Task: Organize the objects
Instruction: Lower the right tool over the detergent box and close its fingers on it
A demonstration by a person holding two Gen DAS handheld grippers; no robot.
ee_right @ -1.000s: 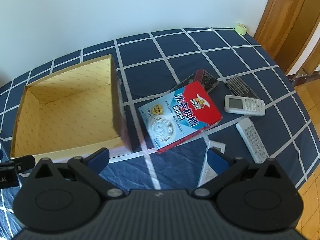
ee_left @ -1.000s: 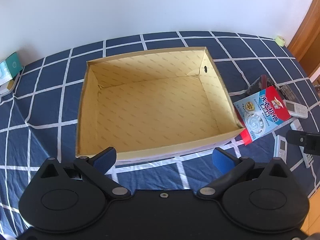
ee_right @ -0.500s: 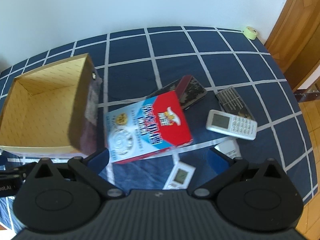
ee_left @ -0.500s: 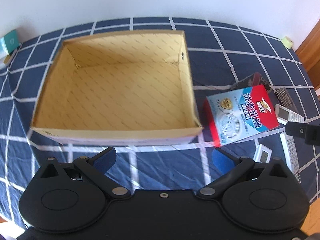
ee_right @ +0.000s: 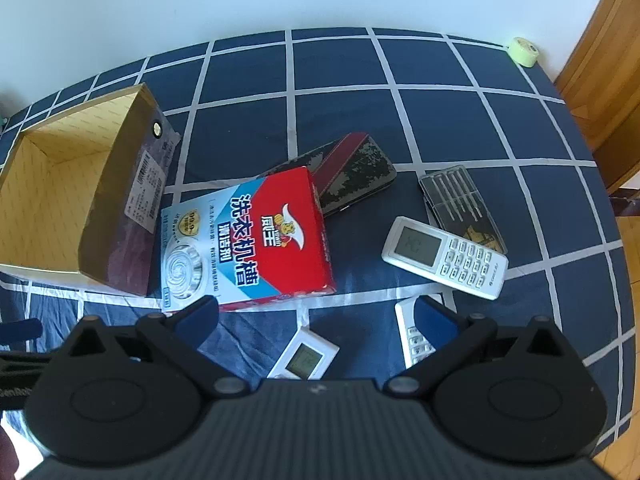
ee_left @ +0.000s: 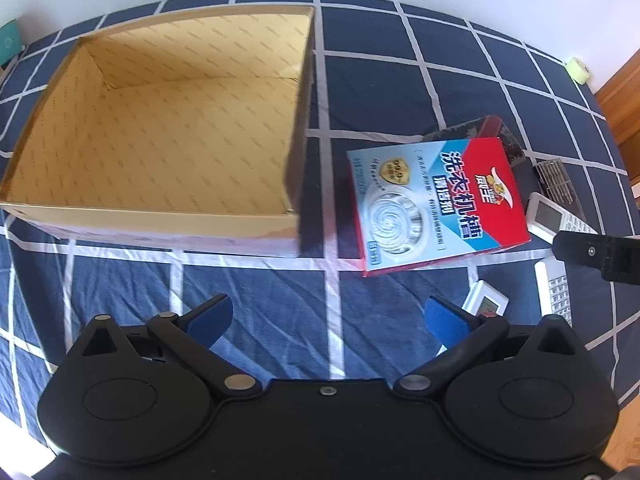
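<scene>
An empty cardboard box (ee_left: 160, 128) (ee_right: 48, 184) sits on the blue checked cloth. Right beside it lies a red and blue cleaner carton (ee_left: 436, 204) (ee_right: 248, 240), partly over a dark camouflage case (ee_right: 356, 172). Further right are a white remote (ee_right: 444, 256), a clear screwdriver case (ee_right: 460, 204), a second remote (ee_right: 416, 340) and a small white timer (ee_right: 304, 356). My left gripper (ee_left: 328, 320) is open, hovering over bare cloth in front of the box and carton. My right gripper (ee_right: 316, 320) is open, low over the timer, its left finger near the carton's front edge.
A roll of green tape (ee_right: 524, 50) lies at the far right corner of the cloth by a wooden door frame (ee_right: 604, 64). A teal box (ee_left: 10, 42) sits at the far left edge. A white wall runs behind.
Both grippers have swung right. The box has slid left in each view and the carton, remotes and timer have come closer and more central. Both stay open.
</scene>
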